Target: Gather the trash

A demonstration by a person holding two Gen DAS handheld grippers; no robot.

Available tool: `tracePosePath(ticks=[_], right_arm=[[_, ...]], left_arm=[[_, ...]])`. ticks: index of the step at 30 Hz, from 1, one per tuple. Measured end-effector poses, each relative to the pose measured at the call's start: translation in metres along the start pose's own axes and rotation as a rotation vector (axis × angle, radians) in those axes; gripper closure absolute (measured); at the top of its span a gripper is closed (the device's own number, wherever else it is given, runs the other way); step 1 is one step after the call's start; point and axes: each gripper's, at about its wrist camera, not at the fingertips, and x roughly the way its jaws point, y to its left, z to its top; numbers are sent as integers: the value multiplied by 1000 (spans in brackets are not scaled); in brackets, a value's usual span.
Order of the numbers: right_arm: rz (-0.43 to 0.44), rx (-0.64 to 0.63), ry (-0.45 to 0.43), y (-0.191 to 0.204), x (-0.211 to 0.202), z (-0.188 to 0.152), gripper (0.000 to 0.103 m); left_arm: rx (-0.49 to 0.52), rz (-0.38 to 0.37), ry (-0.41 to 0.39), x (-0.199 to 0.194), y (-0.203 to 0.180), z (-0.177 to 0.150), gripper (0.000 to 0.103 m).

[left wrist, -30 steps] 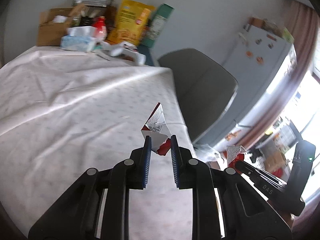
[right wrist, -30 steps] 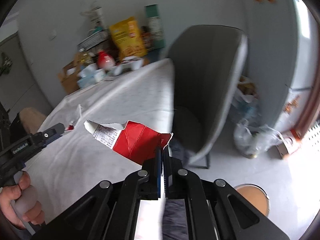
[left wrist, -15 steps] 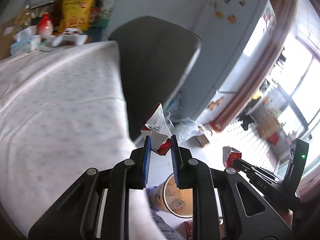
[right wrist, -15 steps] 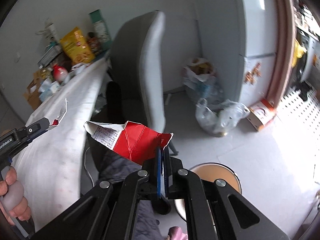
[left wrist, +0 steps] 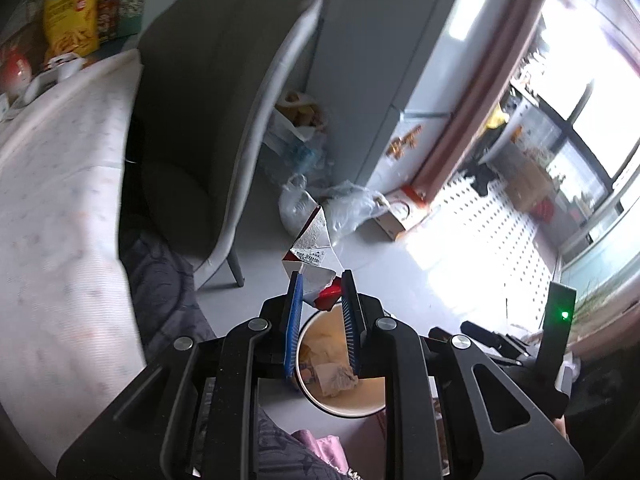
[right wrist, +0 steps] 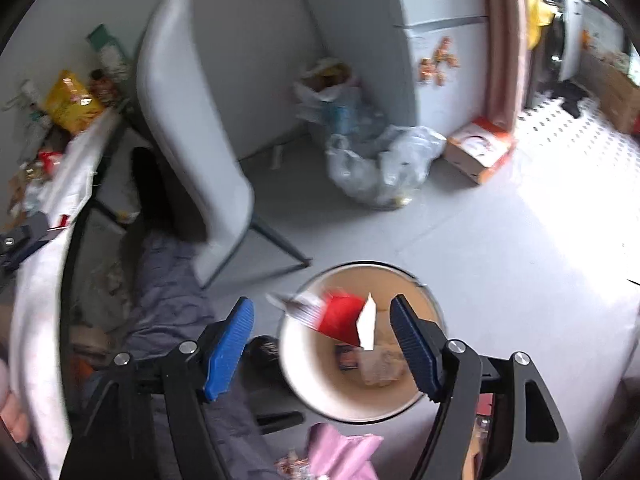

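Observation:
My left gripper (left wrist: 320,280) is shut on a torn red and white wrapper scrap (left wrist: 314,246), held above a round bin (left wrist: 372,406) on the floor. My right gripper (right wrist: 322,312) hangs over the same bin (right wrist: 304,368), its jaws opening wide. A larger red and white wrapper piece (right wrist: 336,318) is loose between the blue pads, touching neither, blurred as it drops into the bin. Crumpled paper lies at the bin's bottom (right wrist: 376,364).
A grey chair (left wrist: 208,120) stands beside the cloth-covered table (left wrist: 52,184), which carries snack bags (left wrist: 70,14). Plastic bags (right wrist: 376,168) and a cardboard box (right wrist: 480,148) lie on the floor by the fridge (left wrist: 384,80). Dark and pink clothing (right wrist: 180,308) is below the grippers.
Both grippers swung from over the table to over the floor bin. The right gripper opened and let go of its wrapper piece, which falls into the bin. The left keeps its scrap.

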Motion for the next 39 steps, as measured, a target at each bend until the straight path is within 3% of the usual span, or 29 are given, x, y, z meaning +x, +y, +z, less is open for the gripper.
tracePosePath(ticks=[2,6,17,18,19,20,22,31,39], right_arm=[[-4,46,-2,-15,1,0,33],[-8,80,-41,-36,-9,2,23],[-40,151,-123,-78,-51,8,20],[-43,155,-128,-80,-53,8,20],[-47,160,-135,-83,-57,8,20],[-48,165,-139,-86,-59,8,20],[-48,170,-143,-89,-60,8,20],[-25,136,-147,-72,-62,9,20],[8,66,-177,-37,-82,16,17]], left_arm=[[10,0,14,6,-4,0,84],[38,-10,41,18,-18,0,84],[123,-81,143,57,-69,-8,80],[124,-75,137,60,-73,-8,71],[121,-73,134,61,-75,-8,25],[110,-68,116,59,-76,-8,6],[105,-57,67,51,-75,-7,6],[61,-38,54,34,-54,0,6],[31,-28,-6,2,-37,3,6]])
